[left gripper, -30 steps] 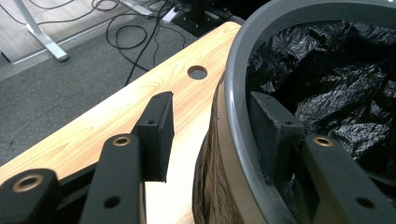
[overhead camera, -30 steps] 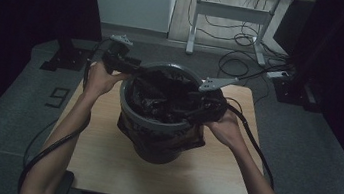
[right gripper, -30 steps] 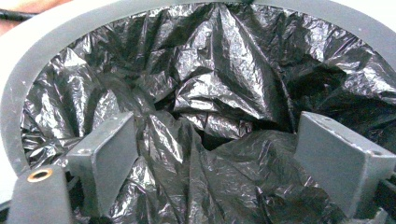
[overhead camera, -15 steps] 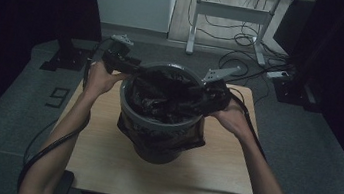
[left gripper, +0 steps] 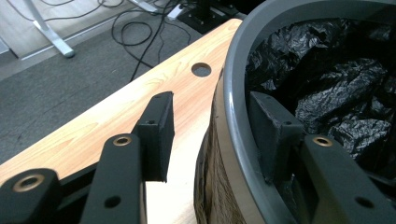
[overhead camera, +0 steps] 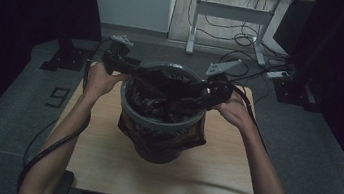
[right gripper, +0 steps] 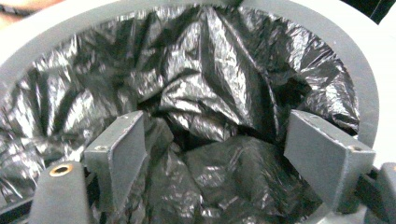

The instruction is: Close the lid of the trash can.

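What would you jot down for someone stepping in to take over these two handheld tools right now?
Left tool: open, its jaws straddling the grey bin rim, one outside, one inside.
Right tool: open, over the bin's inside, above the crumpled black bag; holding nothing.
Bin stands mid-table. Some bag already hangs over the near outside.
Done: bag is in the bin, partly draped over the edge.
Left: probably spread the bag and fold the rest over the rim.

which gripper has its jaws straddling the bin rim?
The left gripper: one jaw outside the round grey bin, one inside against the rim. The right gripper hangs open over the crumpled black plastic liner.
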